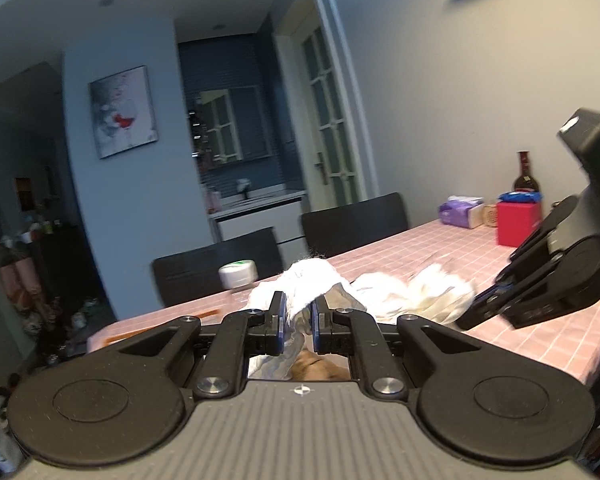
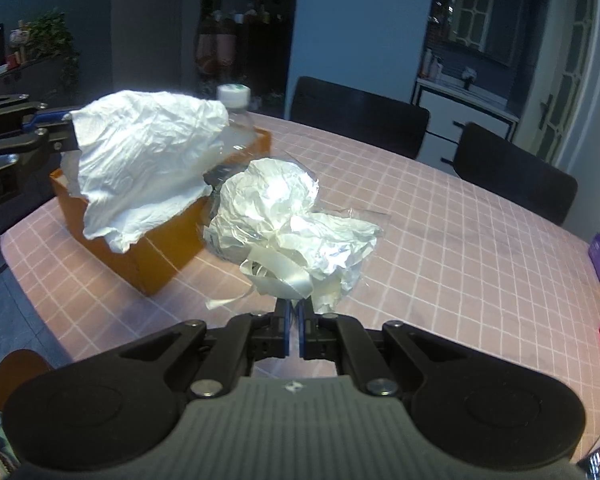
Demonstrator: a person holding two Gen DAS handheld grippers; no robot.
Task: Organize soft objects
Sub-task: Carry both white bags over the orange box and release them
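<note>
Right claw (image 2: 296,320) pinches crumpled wrapping (image 2: 292,216); left claw (image 2: 66,130) grips tissue (image 2: 140,160) over orange box (image 2: 156,256), hiding bottle (image 2: 236,116).

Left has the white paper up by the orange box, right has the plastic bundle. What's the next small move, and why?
Probably lower the left gripper a little and open it. In the right wrist view its crumpled white paper hangs over the open orange box, partly draped down the near wall, so it should drop in. The right gripper can hold its crinkled plastic bundle meanwhile.
</note>
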